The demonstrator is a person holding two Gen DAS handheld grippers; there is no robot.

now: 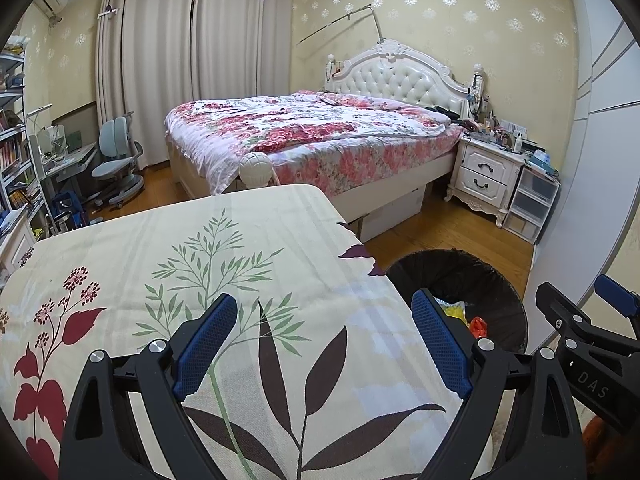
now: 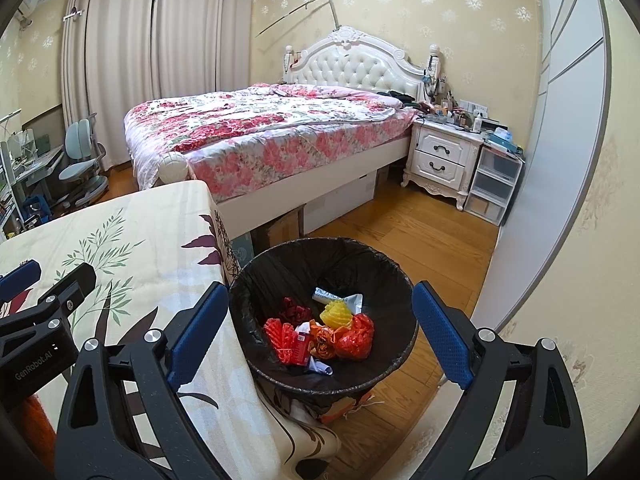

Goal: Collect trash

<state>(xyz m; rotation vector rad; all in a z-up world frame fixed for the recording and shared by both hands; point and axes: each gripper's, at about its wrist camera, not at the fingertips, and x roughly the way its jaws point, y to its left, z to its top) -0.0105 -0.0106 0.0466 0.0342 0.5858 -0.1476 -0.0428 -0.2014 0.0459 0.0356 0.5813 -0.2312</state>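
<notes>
While its fingers stand spread with nothing between them, the right gripper (image 2: 320, 332) hangs over the bin (image 2: 256, 280), which sits on the floor just beside the table (image 2: 132, 236). Down inside the black liner lies the trash (image 2: 320, 330): red, orange and yellow crumpled pieces and a white wrapper whose print is too small to read. The bin's base is hidden by its rim and the hanging cloth. To the left, the left gripper (image 1: 324, 342) is likewise spread and empty, held above the leaf-printed cloth. From its view the bin (image 1: 500, 280) shows ahead to the right, partly hidden by its right finger. No hands show; both handles are cut off by the frame edges.
</notes>
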